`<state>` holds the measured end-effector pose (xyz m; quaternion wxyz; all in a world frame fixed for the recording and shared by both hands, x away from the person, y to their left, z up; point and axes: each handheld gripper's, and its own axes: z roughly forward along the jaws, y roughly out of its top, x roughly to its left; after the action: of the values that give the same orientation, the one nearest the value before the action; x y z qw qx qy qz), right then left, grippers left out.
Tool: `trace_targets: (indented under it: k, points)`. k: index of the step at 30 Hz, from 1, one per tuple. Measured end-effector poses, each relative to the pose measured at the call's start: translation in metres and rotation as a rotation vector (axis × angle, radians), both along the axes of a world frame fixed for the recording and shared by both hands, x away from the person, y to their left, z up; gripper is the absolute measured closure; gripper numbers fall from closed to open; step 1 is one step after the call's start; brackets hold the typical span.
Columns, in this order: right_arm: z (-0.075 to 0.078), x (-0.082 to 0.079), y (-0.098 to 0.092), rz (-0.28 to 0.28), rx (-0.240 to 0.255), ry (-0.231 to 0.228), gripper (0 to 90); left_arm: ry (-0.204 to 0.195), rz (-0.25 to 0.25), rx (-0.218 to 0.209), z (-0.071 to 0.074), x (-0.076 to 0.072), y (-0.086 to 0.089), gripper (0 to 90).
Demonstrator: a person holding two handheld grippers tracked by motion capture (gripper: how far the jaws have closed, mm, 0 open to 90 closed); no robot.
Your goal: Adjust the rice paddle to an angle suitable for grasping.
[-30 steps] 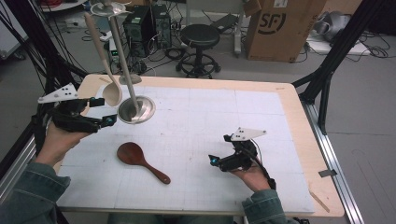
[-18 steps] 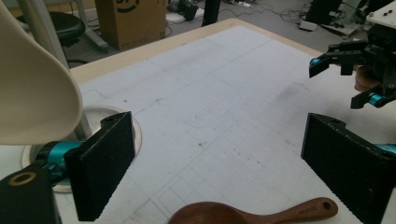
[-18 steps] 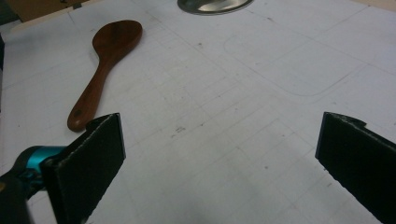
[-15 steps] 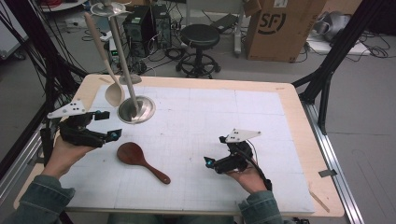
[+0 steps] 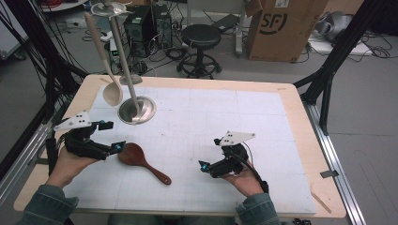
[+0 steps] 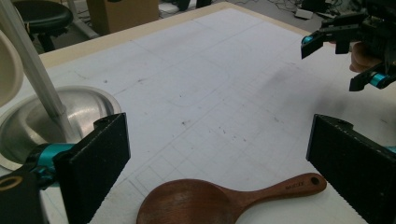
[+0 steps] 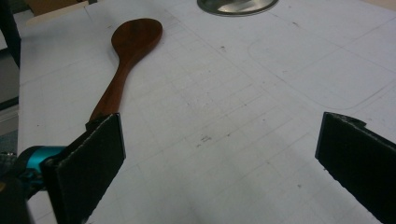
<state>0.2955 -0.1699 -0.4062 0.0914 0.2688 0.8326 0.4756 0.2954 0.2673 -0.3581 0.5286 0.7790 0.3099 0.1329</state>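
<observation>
left gripper [image 5: 115,136] jaws just opening, wide, nothing gripped | wooden spoon [image 5: 141,161] at its 3 o'clock | right gripper [image 5: 202,165] wide open, nothing held | steel stand [image 5: 137,110] base bare

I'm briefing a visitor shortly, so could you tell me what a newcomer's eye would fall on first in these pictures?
First, the dark brown wooden spoon lying flat on the white gridded mat, between the open left gripper and the open right gripper. Next, behind the left gripper, the shiny round metal stand base with its tall leaning pole and a cream-coloured plastic spoon hanging beside it.
</observation>
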Motion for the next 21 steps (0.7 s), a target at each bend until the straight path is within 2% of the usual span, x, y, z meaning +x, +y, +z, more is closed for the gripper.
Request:
trace_targets:
  k: [13, 18, 21]
  points:
    - [-0.004, 0.0, 0.013, 0.003, -0.012, 0.004, 0.4, 0.008, 0.01, -0.003, -0.017, -0.008, 0.004, 6.8]
    - [-0.005, 0.0, 0.022, 0.032, -0.014, -0.003, 0.4, 0.015, 0.008, -0.019, -0.023, -0.011, 0.005, 6.8]
    - [-0.007, 0.0, 0.028, 0.036, -0.02, -0.001, 0.4, 0.014, 0.008, -0.009, -0.025, -0.011, 0.005, 6.7]
